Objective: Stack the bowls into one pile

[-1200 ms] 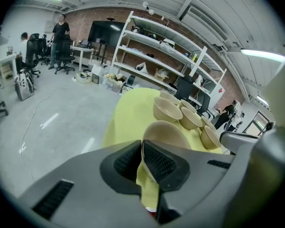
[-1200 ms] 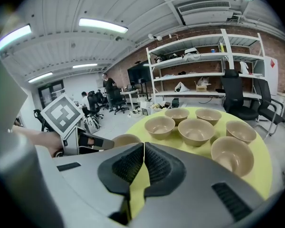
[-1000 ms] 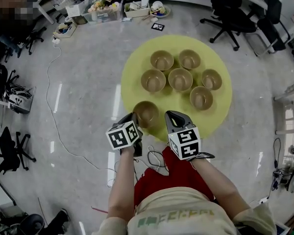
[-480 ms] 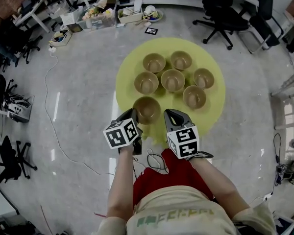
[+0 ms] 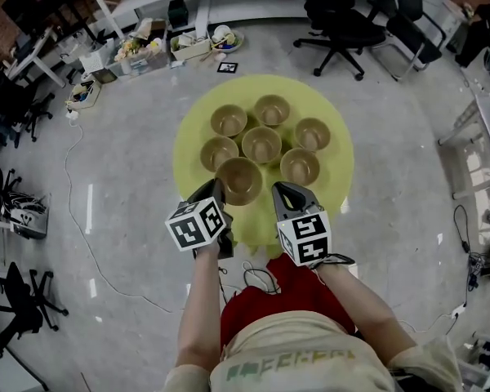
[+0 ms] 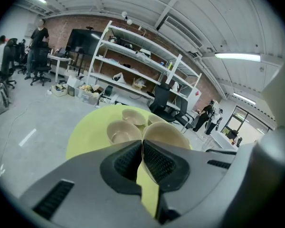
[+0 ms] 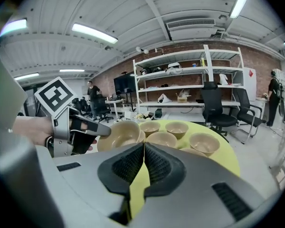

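head view looks steeply down; both low gripper views share its bowls (image 5: 261, 144).

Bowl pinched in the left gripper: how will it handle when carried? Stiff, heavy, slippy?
Probably stiff: the bowl looks round and undeformed with the left gripper pinching just one spot of rim. Likely light, since that edge pinch alone carries it. The wall looks smooth, so it may pivot if swung.

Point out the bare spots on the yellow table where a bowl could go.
Bare: the near edge of the yellow table, on this side of the held bowl, and its right rim. Crowded: the middle, six bowls close together.
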`<state>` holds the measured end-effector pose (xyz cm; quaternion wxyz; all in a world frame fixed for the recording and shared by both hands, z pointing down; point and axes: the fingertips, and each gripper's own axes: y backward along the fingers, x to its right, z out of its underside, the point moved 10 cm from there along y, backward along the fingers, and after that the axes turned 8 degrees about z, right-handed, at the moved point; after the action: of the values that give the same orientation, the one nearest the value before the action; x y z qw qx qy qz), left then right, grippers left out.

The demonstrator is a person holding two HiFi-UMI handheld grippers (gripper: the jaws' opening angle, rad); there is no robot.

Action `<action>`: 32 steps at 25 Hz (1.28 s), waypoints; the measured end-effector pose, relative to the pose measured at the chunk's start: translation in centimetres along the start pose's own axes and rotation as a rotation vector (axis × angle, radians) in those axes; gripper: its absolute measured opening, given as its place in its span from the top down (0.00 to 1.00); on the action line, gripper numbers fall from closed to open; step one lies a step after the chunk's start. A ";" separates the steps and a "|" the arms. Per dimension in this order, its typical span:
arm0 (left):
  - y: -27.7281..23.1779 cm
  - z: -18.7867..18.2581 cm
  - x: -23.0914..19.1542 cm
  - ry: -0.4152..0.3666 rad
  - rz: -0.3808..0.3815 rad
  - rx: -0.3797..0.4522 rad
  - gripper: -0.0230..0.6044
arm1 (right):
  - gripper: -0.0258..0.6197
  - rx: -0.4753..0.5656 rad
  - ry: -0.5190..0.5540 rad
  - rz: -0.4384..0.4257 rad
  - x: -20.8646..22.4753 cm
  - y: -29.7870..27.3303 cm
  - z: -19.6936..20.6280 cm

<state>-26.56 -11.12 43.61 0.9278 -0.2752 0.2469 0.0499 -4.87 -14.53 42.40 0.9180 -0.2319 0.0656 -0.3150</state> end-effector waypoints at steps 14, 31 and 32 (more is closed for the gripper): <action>-5.7 -1.4 7.6 -0.087 0.139 -0.013 0.91 | 0.90 0.014 -0.059 0.148 6.5 2.7 1.2; -11.9 0.0 13.8 -0.156 0.200 -0.090 0.91 | 0.90 -0.002 -0.110 0.227 12.9 4.3 3.2; -12.2 0.1 14.0 -0.160 0.197 -0.097 0.91 | 0.90 -0.006 -0.112 0.228 13.2 4.3 3.3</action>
<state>-11.57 -21.94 42.79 0.9208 -0.2891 0.1953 0.1743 8.79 -18.31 43.63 0.9493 -0.2431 0.0411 -0.1948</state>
